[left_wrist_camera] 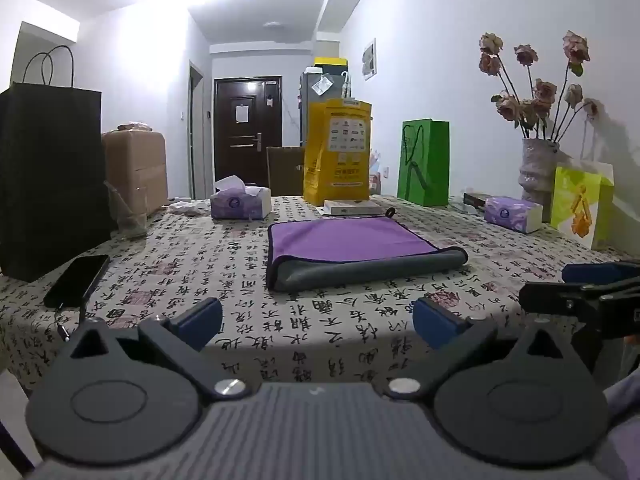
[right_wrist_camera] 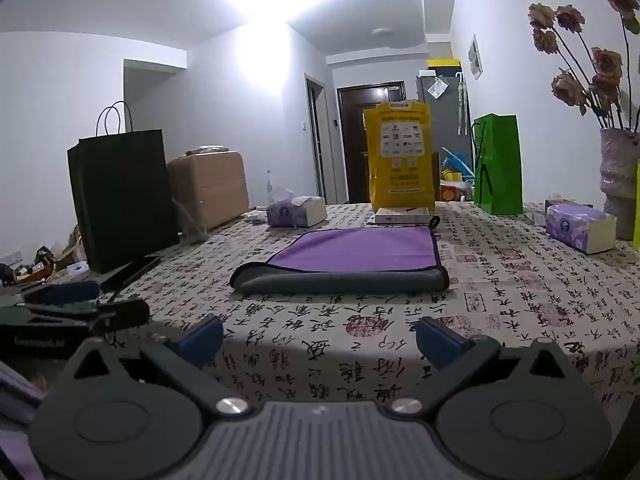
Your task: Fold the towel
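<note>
A purple towel with a grey underside lies folded on the table, its grey fold edge facing me; it also shows in the right wrist view. My left gripper is open and empty, held near the table's front edge, short of the towel. My right gripper is open and empty too, also short of the towel. The right gripper shows at the right edge of the left wrist view, and the left gripper at the left edge of the right wrist view.
The table has a calligraphy-print cloth. On it: a black phone, black bag, glass, tissue packs, yellow bag, green bag, flower vase, a flat box.
</note>
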Demonstrator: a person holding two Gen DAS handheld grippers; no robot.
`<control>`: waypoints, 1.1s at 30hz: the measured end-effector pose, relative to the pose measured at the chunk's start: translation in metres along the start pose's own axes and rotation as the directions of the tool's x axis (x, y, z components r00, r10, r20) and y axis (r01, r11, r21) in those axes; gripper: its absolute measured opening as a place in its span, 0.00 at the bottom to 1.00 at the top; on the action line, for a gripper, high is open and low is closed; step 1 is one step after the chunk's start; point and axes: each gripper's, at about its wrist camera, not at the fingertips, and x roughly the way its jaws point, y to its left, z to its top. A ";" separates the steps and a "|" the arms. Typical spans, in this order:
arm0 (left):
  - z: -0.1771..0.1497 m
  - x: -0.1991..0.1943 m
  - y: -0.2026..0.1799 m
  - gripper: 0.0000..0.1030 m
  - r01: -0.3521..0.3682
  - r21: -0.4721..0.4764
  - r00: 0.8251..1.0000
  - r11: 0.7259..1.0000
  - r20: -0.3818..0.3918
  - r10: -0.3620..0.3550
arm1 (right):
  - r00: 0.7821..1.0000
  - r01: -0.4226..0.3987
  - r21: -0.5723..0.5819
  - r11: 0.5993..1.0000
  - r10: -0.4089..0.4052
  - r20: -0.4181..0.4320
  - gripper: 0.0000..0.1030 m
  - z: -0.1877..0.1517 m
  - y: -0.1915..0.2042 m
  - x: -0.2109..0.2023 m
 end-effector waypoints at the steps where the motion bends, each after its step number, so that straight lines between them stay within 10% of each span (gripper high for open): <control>1: 0.000 0.001 0.000 1.00 -0.001 -0.001 1.000 1.000 0.001 0.001 | 1.000 -0.002 -0.001 1.000 0.002 -0.001 1.00 0.000 0.000 0.000; 33: 0.003 -0.005 -0.004 1.00 -0.008 0.023 0.999 1.000 0.053 0.007 | 1.000 0.002 0.005 1.000 -0.002 0.010 1.00 0.002 -0.001 -0.001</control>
